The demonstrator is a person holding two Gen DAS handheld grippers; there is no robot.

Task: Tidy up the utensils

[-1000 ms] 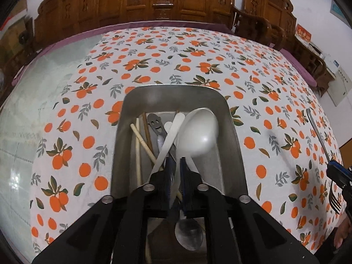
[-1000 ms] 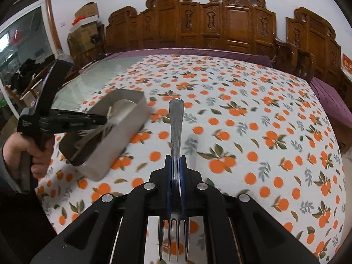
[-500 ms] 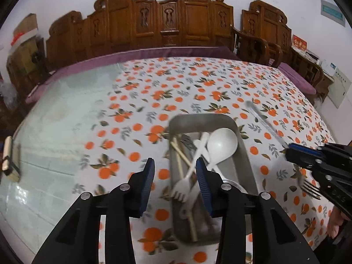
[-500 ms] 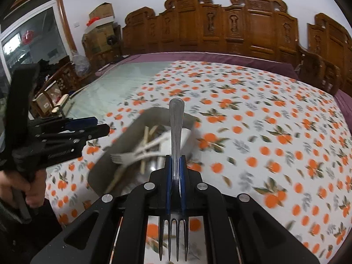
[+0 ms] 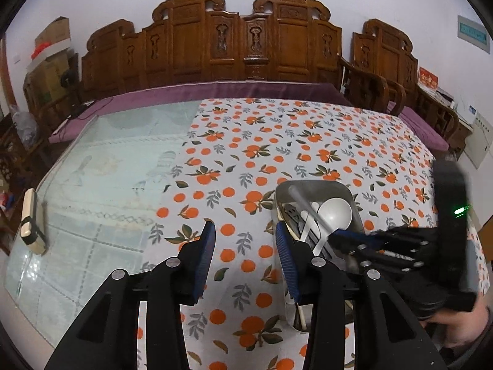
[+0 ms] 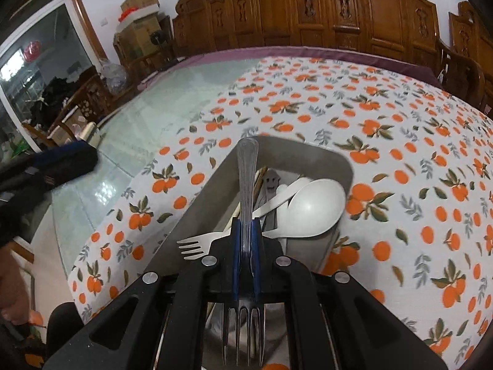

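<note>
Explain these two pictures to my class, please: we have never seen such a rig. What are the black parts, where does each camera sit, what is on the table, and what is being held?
There is no robot here. A person holds a hand-held gripper in each hand, and each carries a wide-angle camera that looks forward along its two fingers, so the black parts at the bottom of each picture are those fingers.

In the left wrist view, the left hand-held gripper is open and holds nothing; the other tool shows at the right edge.

In the right wrist view, the right hand-held gripper is shut on a metal fork, handle forward and tines toward the camera, above a metal tray.

The tray stands on an orange-print tablecloth. In it lie a large white spoon, a white fork and other utensils.
</note>
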